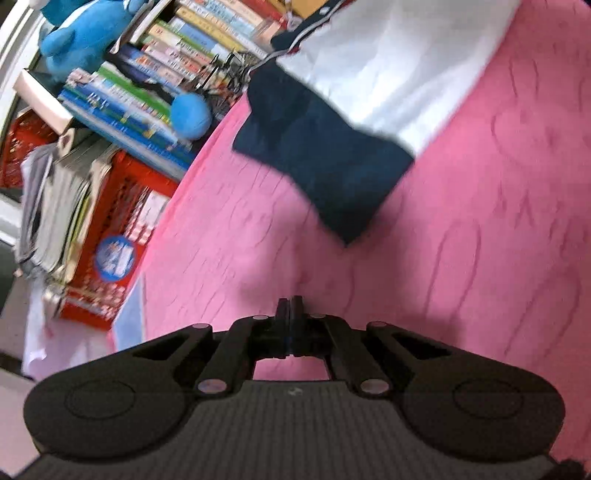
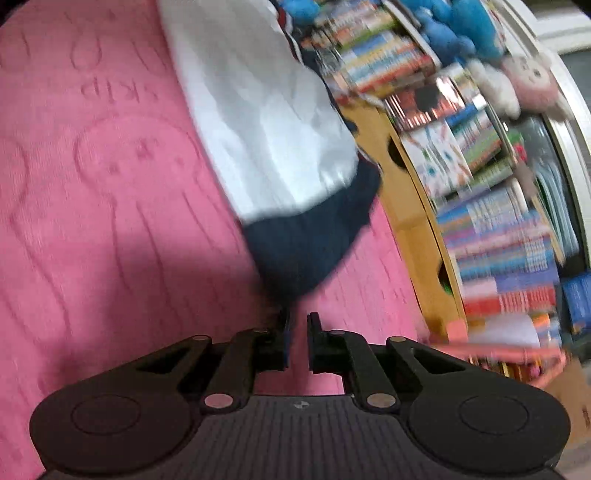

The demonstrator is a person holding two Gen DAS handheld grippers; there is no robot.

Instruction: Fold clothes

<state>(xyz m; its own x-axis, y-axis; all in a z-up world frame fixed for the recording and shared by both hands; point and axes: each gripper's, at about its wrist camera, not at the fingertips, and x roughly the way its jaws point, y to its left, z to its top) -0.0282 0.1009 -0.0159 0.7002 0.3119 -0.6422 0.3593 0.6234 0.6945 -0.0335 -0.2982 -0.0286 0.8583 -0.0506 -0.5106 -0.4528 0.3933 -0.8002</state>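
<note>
A white shirt point(image 1: 373, 59) with navy sleeves lies on a pink bedspread point(image 1: 461, 258). In the left wrist view a navy sleeve point(image 1: 321, 155) lies flat ahead of my left gripper point(image 1: 291, 301), which is shut and empty above the bedspread, short of the sleeve. In the right wrist view the white shirt body point(image 2: 266, 125) and its other navy sleeve point(image 2: 310, 247) lie just ahead of my right gripper point(image 2: 298, 319). Its jaws stand a little apart with nothing between them, and the sleeve tip ends just before the left finger. Both views are blurred.
Stacks of books point(image 1: 155, 85) and a red box point(image 1: 110, 240) line the bed's edge, with blue plush toys point(image 1: 85, 33) on them. In the right wrist view a wooden board point(image 2: 413, 206), more books point(image 2: 498, 221) and plush toys point(image 2: 524, 81) border the bed.
</note>
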